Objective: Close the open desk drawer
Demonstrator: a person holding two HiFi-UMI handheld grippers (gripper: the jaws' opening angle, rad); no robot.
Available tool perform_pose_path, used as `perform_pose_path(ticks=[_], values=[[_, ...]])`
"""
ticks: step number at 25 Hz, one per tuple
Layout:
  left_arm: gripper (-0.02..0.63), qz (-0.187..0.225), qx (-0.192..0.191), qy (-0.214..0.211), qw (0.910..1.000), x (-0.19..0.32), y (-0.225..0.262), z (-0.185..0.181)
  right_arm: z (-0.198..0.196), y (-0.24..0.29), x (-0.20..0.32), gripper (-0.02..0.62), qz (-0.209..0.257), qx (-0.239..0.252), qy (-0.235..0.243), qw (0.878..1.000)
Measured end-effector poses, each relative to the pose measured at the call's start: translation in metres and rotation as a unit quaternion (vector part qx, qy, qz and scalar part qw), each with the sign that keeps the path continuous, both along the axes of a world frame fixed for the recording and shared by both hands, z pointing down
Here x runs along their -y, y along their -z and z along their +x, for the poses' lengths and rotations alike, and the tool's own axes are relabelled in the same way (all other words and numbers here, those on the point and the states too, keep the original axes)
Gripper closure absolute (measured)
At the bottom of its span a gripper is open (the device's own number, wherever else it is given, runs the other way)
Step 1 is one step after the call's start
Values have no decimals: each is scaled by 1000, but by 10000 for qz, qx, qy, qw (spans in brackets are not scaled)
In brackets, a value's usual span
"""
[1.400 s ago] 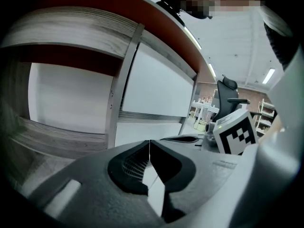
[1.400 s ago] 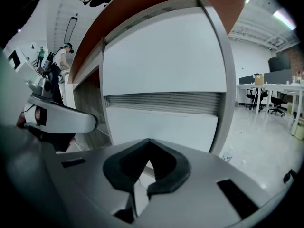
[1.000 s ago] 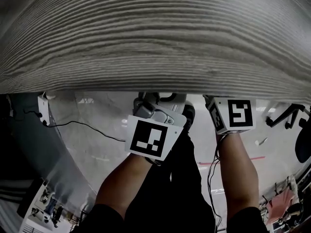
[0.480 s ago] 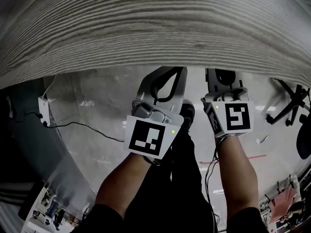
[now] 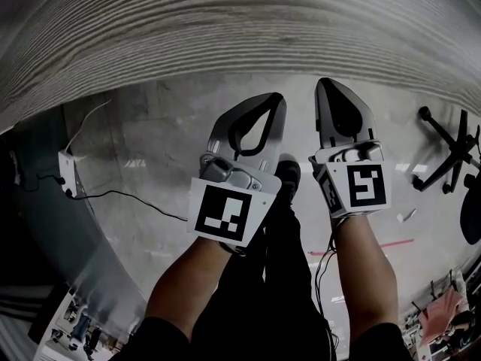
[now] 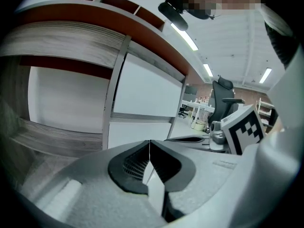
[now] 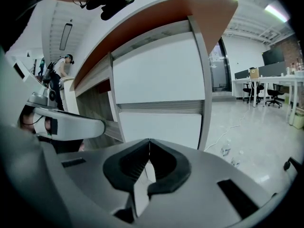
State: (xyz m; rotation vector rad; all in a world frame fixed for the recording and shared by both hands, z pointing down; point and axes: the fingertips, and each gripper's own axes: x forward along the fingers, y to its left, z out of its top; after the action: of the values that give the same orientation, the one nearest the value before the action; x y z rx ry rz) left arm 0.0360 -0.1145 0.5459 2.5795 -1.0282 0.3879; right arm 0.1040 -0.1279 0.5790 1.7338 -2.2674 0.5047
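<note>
The desk's grey wood-grain top point(image 5: 225, 28) fills the upper head view. Below its edge, over the floor, my left gripper point(image 5: 264, 101) and right gripper point(image 5: 328, 86) point forward side by side, both shut with nothing between their jaws. In the left gripper view the shut left gripper point(image 6: 150, 143) faces the white drawer fronts point(image 6: 145, 91) under the desk, a short way off. The right gripper point(image 7: 149, 141) faces the same drawer fronts point(image 7: 159, 75), upper and lower, with a grey strip between. The fronts look flush; I see no pulled-out drawer.
An office chair base point(image 5: 451, 153) stands on the floor at the right. A white box point(image 5: 68, 173) with a black cable point(image 5: 128, 195) lies at the left by the grey desk side panel point(image 5: 52, 232). The person's legs and shoe point(image 5: 290, 175) are below the grippers.
A second ago the desk edge hid both grippers' jaws in the head view. Now the edge sits higher in the picture and both jaws show in full, apart from it.
</note>
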Motion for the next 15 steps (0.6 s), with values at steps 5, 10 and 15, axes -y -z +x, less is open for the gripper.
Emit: perform_pose_path(ticks=[5, 10, 15], values=[[598, -153, -122, 80, 9998, -5, 0, -1, -2, 4, -8, 581, -23, 102, -8, 9999], [598, 375, 736, -523, 9952, -32, 3, 3, -7, 12, -28, 581, -100, 155, 56, 9998], [598, 771, 798, -773, 9908, -51, 50, 6, -14, 42, -66, 581, -344, 623, 203, 9973]])
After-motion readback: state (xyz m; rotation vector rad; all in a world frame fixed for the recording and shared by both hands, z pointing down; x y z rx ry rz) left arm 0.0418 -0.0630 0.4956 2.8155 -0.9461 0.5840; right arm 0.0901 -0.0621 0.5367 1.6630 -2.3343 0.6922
